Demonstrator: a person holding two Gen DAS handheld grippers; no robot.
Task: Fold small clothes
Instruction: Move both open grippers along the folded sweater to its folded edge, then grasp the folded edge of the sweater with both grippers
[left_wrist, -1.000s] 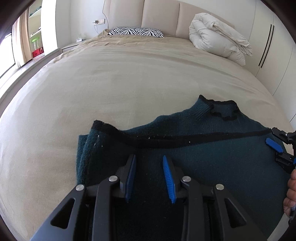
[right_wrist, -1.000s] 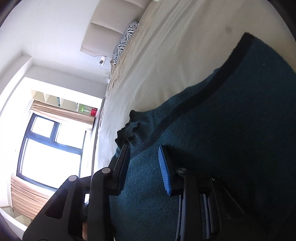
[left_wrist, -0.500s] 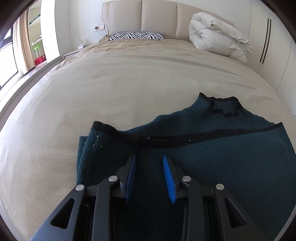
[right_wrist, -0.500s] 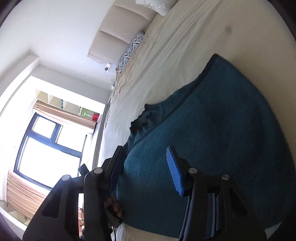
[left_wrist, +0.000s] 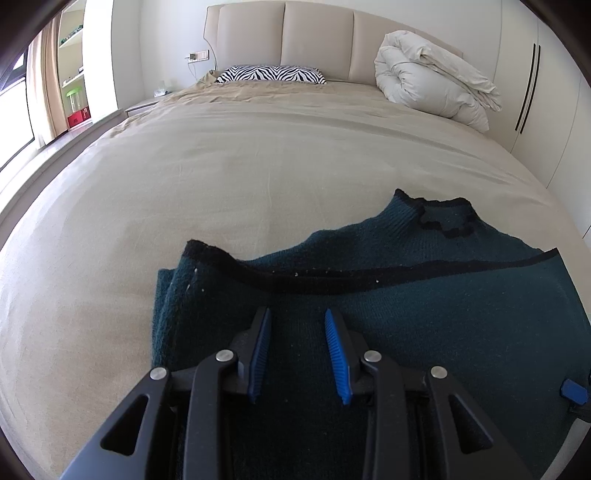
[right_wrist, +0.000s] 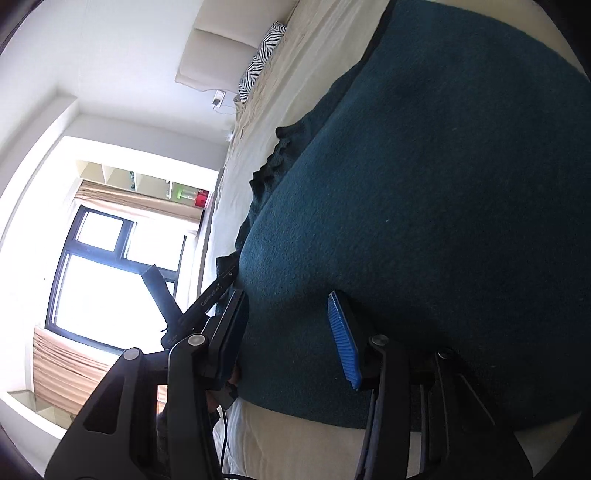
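A dark teal knitted sweater (left_wrist: 424, 306) with black trim lies flat on the beige bed (left_wrist: 240, 166), its collar (left_wrist: 443, 218) pointing toward the headboard. My left gripper (left_wrist: 297, 314) hovers low over the sweater's left part, open, with only fabric below the gap. My right gripper (right_wrist: 287, 295) is rolled on its side at the sweater's (right_wrist: 424, 203) near edge. Its jaws are closing with sweater fabric in the gap, and the pads stand apart from it. A blue fingertip (left_wrist: 574, 393) of it shows at the left wrist view's lower right edge.
A zebra pillow (left_wrist: 269, 74) and a rolled white duvet (left_wrist: 432, 81) sit by the headboard. Wardrobe doors (left_wrist: 535, 92) line the right side, and a window (right_wrist: 110, 277) and shelves lie to the left. A hand (right_wrist: 221, 391) and cable show by the bed's near edge.
My right gripper slid from near the collar along the sweater to its near edge, its jaws wider than a second ago. It left the left wrist view's right edge and reappeared lower. My left gripper stayed put.
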